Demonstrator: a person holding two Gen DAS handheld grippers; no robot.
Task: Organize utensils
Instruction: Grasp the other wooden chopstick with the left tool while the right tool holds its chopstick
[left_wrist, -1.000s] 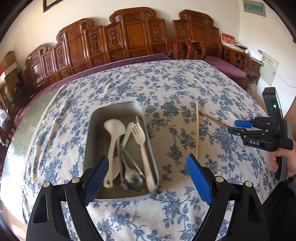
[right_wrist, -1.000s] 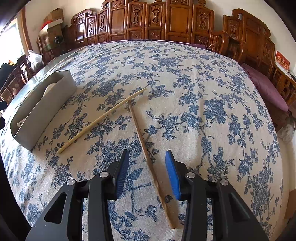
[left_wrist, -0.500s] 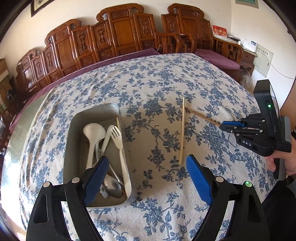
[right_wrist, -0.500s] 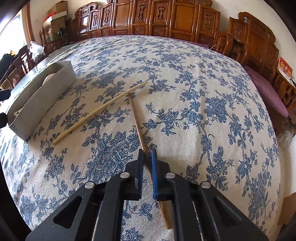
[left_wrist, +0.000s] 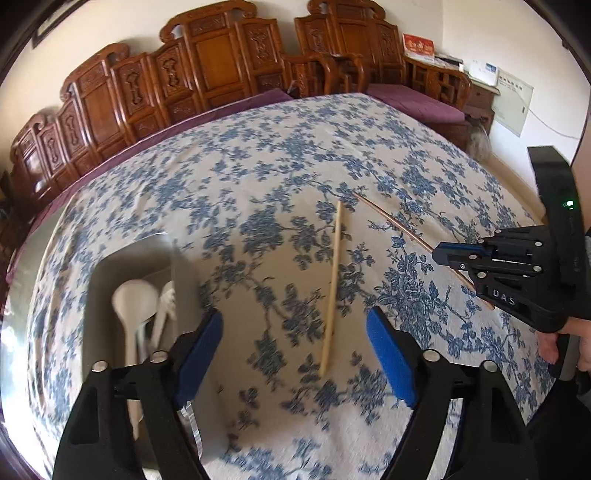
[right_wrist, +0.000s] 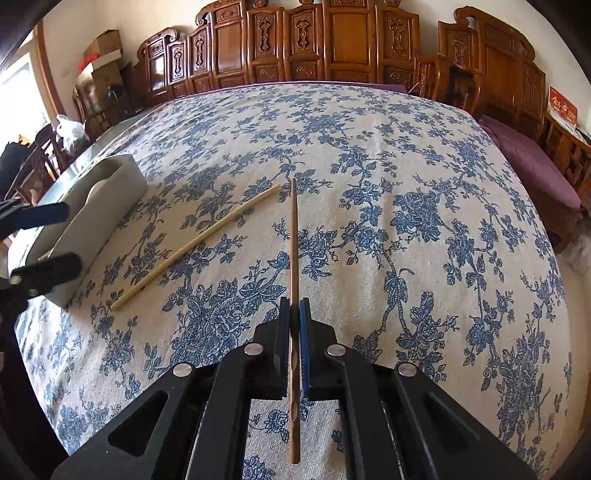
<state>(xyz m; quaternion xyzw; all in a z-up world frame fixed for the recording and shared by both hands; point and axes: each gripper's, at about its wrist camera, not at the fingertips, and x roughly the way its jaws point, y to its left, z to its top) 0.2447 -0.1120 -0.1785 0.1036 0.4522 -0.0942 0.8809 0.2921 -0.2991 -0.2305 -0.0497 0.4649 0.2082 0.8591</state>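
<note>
Nearest, the right gripper (right_wrist: 294, 314) is clamped on the dark brown chopstick (right_wrist: 293, 236); its blue pads (right_wrist: 305, 347) press both sides of the shaft, whose thick end projects back between the black arms and whose tip points toward the far edge of the table. Seen from the left wrist, the same gripper (left_wrist: 437, 254) is carried by a hand (left_wrist: 565, 339) at the right edge of the table. The left gripper (left_wrist: 295, 354) has its jaws wide apart and closing; nothing is gripped, and the near end of the pale chopstick (left_wrist: 332, 284) lies on the floral tablecloth (right_wrist: 406, 184) between the two blue pads without touching them. The pale chopstick lies flat, its far tip near the dark one's tip. Toward the left edge stands the grey tray (left_wrist: 96, 280), which holds a white spoon (left_wrist: 133, 299) and other pale utensils. Beyond the far edge stands a row of carved wooden chairs (right_wrist: 332, 40).
</note>
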